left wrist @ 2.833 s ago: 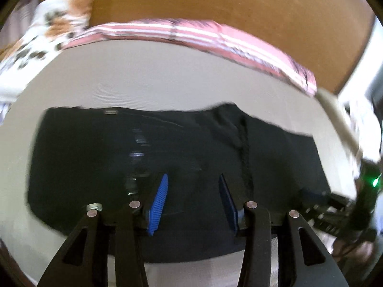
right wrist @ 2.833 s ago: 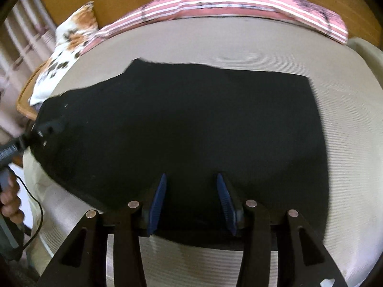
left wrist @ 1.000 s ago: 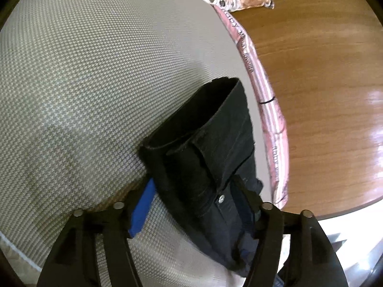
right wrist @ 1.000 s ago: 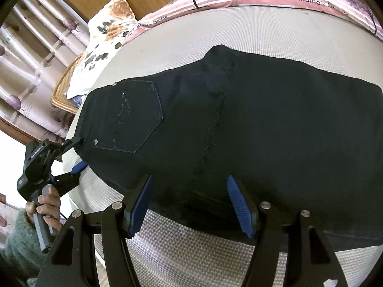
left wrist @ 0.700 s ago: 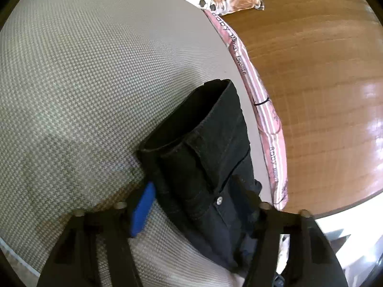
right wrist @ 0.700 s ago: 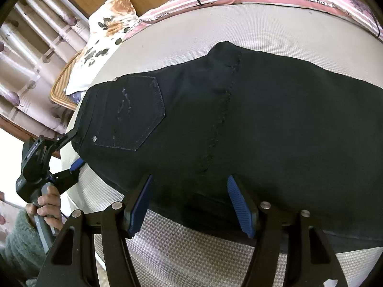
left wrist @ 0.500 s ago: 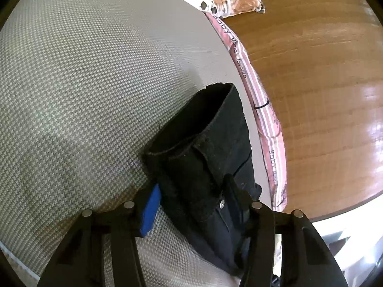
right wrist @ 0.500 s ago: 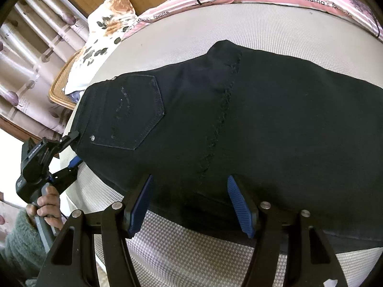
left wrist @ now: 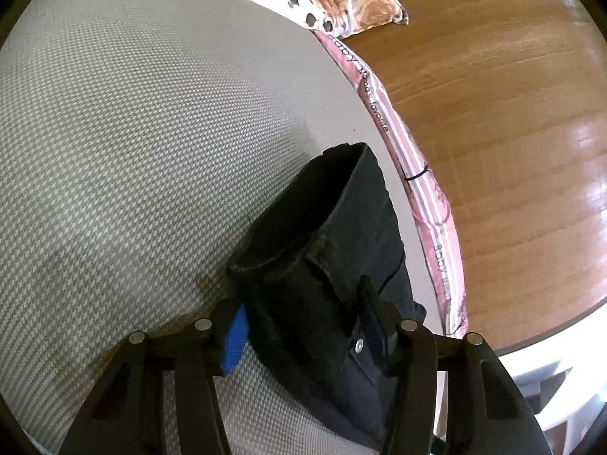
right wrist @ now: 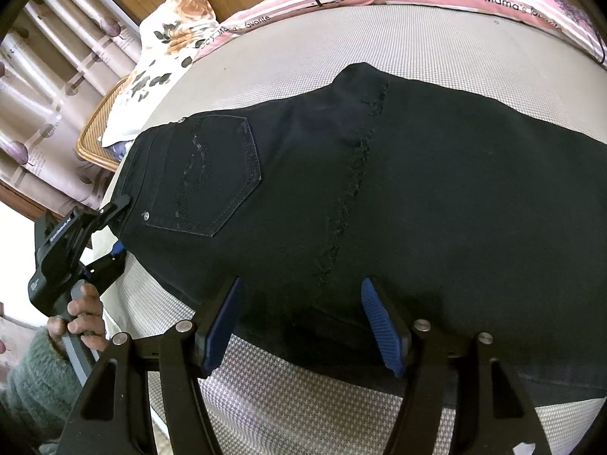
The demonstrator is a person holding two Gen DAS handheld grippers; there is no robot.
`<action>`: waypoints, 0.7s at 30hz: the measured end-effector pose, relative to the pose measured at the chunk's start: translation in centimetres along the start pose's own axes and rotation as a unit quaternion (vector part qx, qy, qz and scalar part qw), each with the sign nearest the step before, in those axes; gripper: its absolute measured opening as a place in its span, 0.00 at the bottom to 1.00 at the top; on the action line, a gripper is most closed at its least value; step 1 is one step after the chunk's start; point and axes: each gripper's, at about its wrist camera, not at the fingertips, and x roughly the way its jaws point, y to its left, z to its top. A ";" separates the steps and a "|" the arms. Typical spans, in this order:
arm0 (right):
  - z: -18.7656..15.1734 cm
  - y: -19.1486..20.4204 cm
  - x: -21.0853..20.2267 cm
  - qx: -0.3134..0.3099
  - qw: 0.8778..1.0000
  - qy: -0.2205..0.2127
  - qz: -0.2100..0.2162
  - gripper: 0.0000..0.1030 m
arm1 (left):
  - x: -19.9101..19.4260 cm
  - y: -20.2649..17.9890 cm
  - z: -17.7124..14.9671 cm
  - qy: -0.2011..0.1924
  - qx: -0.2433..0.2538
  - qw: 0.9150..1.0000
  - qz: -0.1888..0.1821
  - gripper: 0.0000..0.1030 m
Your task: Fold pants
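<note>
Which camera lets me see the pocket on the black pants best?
The right wrist view: the whole back pocket lies flat and stitched on the black pants. The left wrist view shows only the bunched waistband edge between the left gripper fingers, plus one rivet.

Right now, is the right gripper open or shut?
Open. In the right wrist view the right gripper has its blue pads wide apart over the near edge of the black pants, with nothing pinched between them.

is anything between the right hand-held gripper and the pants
Nothing visible is. The right hand-held gripper hangs open right at the near edge of the black pants, with only pants fabric and bare mattress between its fingers.
</note>
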 end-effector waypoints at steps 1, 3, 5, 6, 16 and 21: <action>-0.1 0.0 -0.1 0.002 1.000 -0.001 0.000 0.61 | 0.1 -0.1 0.0 -0.001 0.002 1.000 0.001 0.52; -0.1 0.1 0.0 0.004 1.000 -0.001 0.001 0.61 | 0.1 -0.3 0.0 -0.002 0.008 1.000 0.008 0.50; -0.1 0.1 -0.1 0.004 1.000 -0.002 0.001 0.61 | 0.5 -0.5 0.1 -0.004 0.015 1.000 0.025 0.36; -0.1 0.1 -0.1 0.005 1.000 -0.002 0.001 0.61 | 0.6 -0.7 0.1 -0.001 0.022 0.999 0.037 0.34; 0.6 -1.5 -2.6 0.034 0.999 -0.041 0.002 0.61 | -0.9 -9.9 -0.7 -0.016 0.178 0.980 0.085 0.25; 1.2 -3.3 -5.2 0.051 0.996 -0.072 -0.005 0.61 | -0.7 -17.0 -2.6 -0.007 0.267 0.963 0.033 0.25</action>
